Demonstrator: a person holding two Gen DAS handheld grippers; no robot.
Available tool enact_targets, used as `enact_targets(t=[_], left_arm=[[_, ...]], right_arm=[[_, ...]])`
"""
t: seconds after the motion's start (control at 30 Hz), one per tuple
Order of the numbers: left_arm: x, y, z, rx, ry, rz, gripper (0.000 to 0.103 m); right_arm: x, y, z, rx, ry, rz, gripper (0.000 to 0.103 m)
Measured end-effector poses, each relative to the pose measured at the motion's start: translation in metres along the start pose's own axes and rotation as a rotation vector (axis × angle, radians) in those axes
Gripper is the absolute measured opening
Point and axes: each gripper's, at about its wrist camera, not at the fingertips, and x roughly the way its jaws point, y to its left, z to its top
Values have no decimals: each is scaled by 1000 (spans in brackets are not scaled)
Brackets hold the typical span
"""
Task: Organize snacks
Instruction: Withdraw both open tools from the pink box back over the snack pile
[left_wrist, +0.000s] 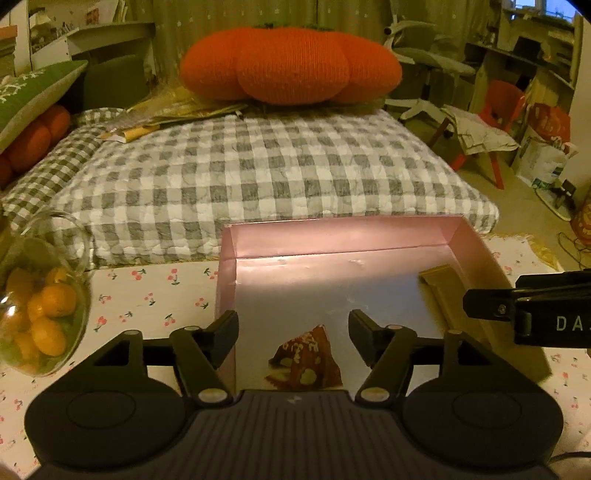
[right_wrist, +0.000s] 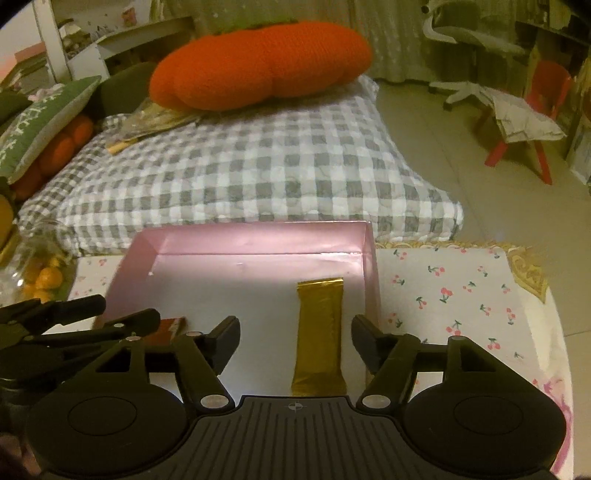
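A pink open box (left_wrist: 332, 236) sits on the cherry-print tablecloth; it also shows in the right wrist view (right_wrist: 255, 240). A red-brown snack packet (left_wrist: 306, 360) lies on the box floor at its near left, under my open left gripper (left_wrist: 293, 332). Its corner shows in the right wrist view (right_wrist: 170, 328). A gold snack bar (right_wrist: 320, 332) lies lengthwise along the box's right wall, between the fingers of my open right gripper (right_wrist: 295, 338); it also shows in the left wrist view (left_wrist: 443, 291). Both grippers hover empty over the box.
A glass jar of small oranges (left_wrist: 40, 314) stands left of the box. A grey checked cushion (left_wrist: 258, 173) with an orange pumpkin pillow (left_wrist: 291, 66) lies behind the table. The tablecloth (right_wrist: 461, 295) extends right of the box. A red chair (right_wrist: 543, 110) stands on the floor.
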Motion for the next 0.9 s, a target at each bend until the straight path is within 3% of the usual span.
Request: enact_targets(t=[0.47, 0.9], left_arm=[[-42, 4, -22, -2, -15, -19, 81], [-73, 5, -50, -2, -8, -37, 92]], right_arm=[[-56, 15, -19, -19, -36, -13, 80], [-93, 27, -59, -58, -33, -18, 89]])
